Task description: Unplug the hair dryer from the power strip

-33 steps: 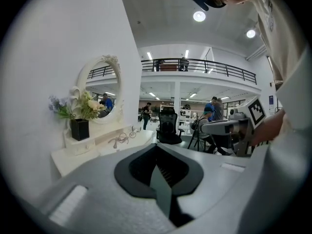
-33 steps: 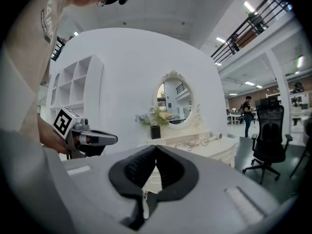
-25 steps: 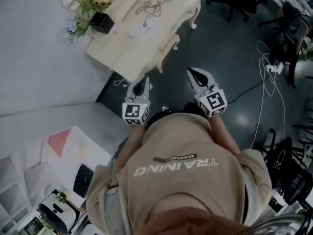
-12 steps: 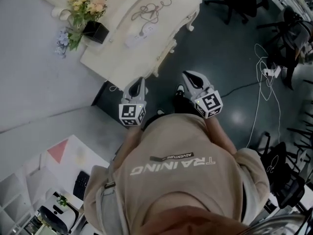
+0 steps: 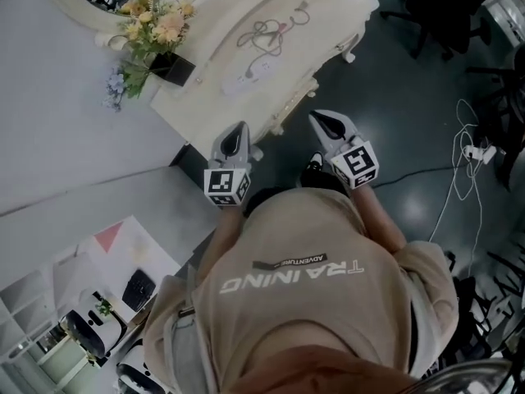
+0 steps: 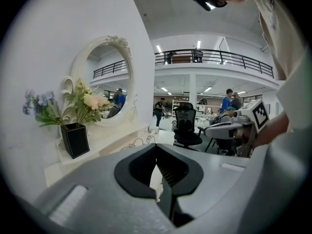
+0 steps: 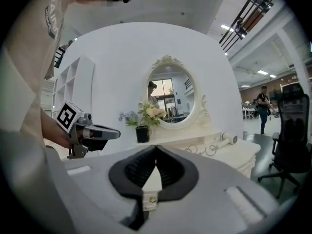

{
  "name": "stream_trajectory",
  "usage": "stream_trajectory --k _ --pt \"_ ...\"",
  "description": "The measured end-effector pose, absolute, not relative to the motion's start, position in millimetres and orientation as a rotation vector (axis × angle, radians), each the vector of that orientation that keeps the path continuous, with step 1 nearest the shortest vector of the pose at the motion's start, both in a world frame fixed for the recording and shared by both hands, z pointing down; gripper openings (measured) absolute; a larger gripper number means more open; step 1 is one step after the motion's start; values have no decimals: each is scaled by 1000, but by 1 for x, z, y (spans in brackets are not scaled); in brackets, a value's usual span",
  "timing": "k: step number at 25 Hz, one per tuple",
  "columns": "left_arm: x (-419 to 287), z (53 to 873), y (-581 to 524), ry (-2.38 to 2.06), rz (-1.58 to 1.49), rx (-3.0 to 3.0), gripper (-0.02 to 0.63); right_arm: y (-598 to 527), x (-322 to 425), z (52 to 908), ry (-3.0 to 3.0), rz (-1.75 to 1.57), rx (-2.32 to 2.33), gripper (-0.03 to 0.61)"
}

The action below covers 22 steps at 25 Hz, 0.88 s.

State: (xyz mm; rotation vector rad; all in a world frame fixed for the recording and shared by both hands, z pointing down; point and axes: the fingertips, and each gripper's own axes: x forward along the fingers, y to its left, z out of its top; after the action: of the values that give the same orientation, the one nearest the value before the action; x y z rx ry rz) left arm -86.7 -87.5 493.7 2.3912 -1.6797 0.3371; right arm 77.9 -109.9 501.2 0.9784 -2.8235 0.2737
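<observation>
The cream, carved bench [image 5: 328,35] stands with its back edge against a white wall [image 5: 57,97]. Its front and right edges face open dark floor [image 5: 410,97]. Black office chairs [image 5: 447,11] and loose white cables [image 5: 467,167] lie well off to the right, so the room in front of the bench is free.

The white hair dryer [image 7: 225,139] lies at the bench's far right end. Its cord [image 5: 267,31] is looped across the middle of the top, near the white power strip [image 5: 250,74]. A black square vase of pale flowers [image 5: 172,68] sits at the left end, below the oval white-framed mirror [image 6: 105,82].

Both hands are held out in front of the person's chest, side by side and pointing towards the bench, only slightly downward. The left gripper [image 5: 238,130] has its tip at the bench's front edge and its fingers are pressed together on nothing. The right gripper [image 5: 321,117] is over the floor just off the front edge. Its fingers also meet at the tips and hold nothing. Both are well short of the power strip.
</observation>
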Motion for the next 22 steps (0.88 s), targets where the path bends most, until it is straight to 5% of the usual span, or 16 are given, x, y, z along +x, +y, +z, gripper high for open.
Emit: stream_trajectory --k 22 --pt "-151 527 -189 -1564 332 2442 6 -225 -9 507 -2748 199 898 3"
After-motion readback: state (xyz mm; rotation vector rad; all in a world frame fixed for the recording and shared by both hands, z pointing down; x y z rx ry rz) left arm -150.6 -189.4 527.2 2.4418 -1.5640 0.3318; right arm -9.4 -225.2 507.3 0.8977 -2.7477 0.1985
